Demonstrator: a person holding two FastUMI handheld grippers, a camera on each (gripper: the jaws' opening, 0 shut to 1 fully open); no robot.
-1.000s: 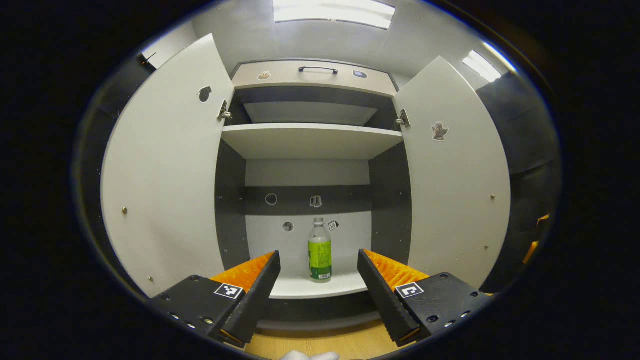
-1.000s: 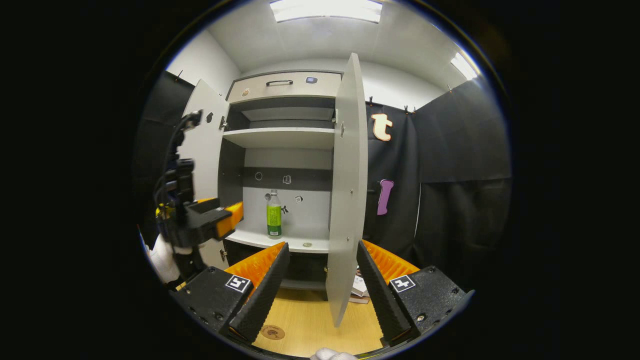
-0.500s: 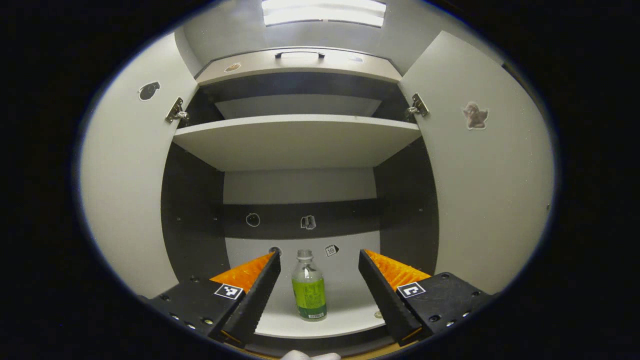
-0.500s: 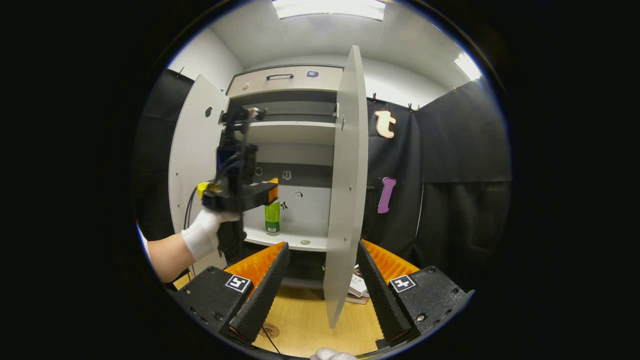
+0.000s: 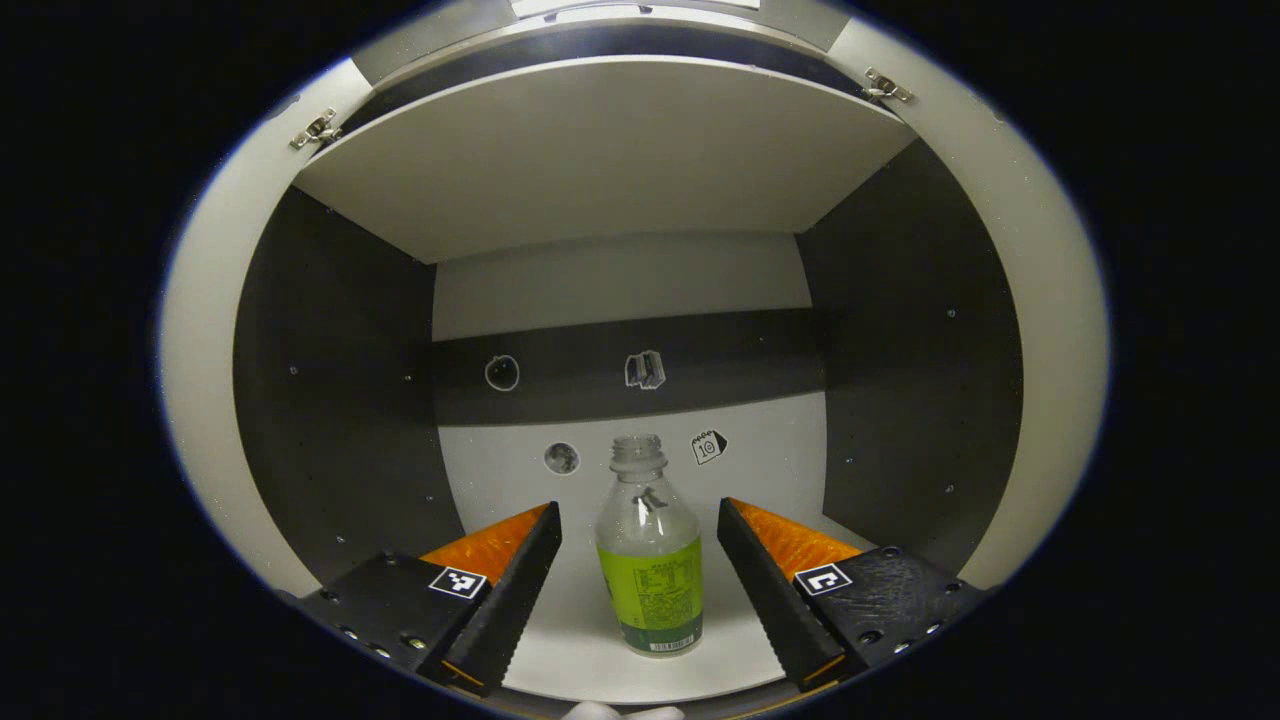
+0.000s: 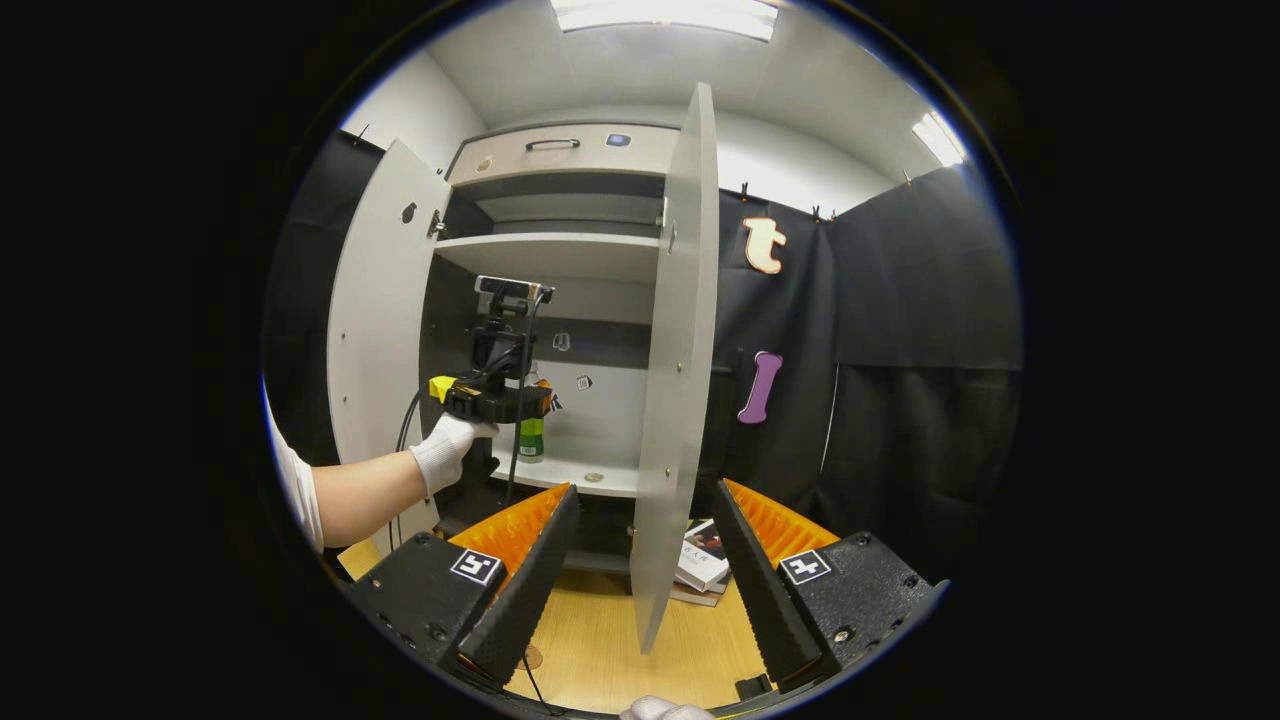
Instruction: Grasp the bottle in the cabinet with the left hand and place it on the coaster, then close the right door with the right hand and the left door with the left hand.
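Note:
A clear bottle [image 5: 650, 565] with a green label stands upright on the cabinet's lower shelf [image 5: 570, 655]. My left gripper [image 5: 638, 506] is open inside the cabinet, one finger on each side of the bottle, neither touching it. In the right gripper view, a gloved hand [image 6: 445, 450] holds that left gripper [image 6: 530, 405] in front of the bottle [image 6: 531, 440], which is partly hidden. My right gripper [image 6: 644, 490] is open and holds nothing, low over the wooden table [image 6: 610, 640]. The right door [image 6: 675, 350] stands edge-on ahead of it. The left door [image 6: 375, 320] is swung wide. A sliver of the coaster [image 6: 530, 656] peeks out beside my finger.
An upper shelf [image 5: 600, 150] hangs close above the left gripper. Dark side walls [image 5: 330, 400] close in on both sides. A small round object [image 6: 594, 478] lies on the lower shelf. Books [image 6: 703, 568] lie on the table under the right door. A cable trails from the left gripper.
The left gripper has pushed forward into the cabinet until the bottle sits between its open fingers. The right gripper has hardly moved.

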